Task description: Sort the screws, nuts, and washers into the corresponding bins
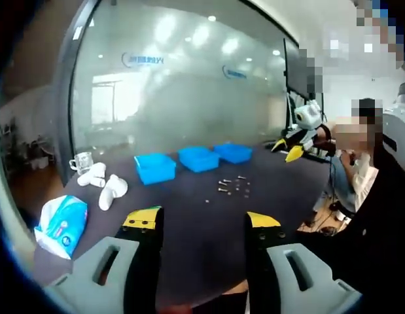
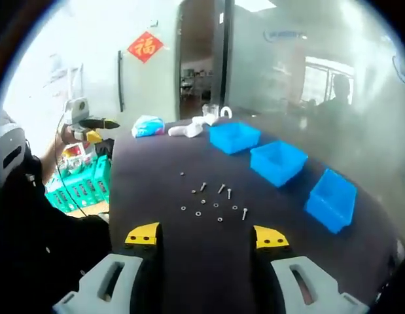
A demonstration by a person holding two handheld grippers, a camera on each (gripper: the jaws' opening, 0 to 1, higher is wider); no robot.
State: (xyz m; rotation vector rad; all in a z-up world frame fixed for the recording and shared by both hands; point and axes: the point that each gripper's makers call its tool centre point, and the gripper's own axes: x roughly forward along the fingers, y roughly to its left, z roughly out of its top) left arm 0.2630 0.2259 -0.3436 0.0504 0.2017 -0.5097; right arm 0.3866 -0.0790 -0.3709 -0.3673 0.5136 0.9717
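Ahead of right tongs [image 2: 207, 237], gaping wide, nothing held: loose fasteners [image 2: 214, 201] mid-bench [image 2: 150, 176], nearer this side; left tongs [image 1: 202, 221] equally wide, empty, farther off; three blue bins [image 2: 279, 162] beyond fasteners, right; right-hand approach judged shorter

Ahead of the claw: matt dark tabletop [image 2: 156, 176], shiny metal screws [image 2: 212, 199], glossy blue plastic bins [image 2: 277, 161], frosted glass wall [image 1: 189, 85] behind.

Right gripper [image 2: 207, 237] jaws apart, scattered screws [image 2: 212, 200], three blue bins [image 2: 278, 161], dark table [image 2: 150, 176]
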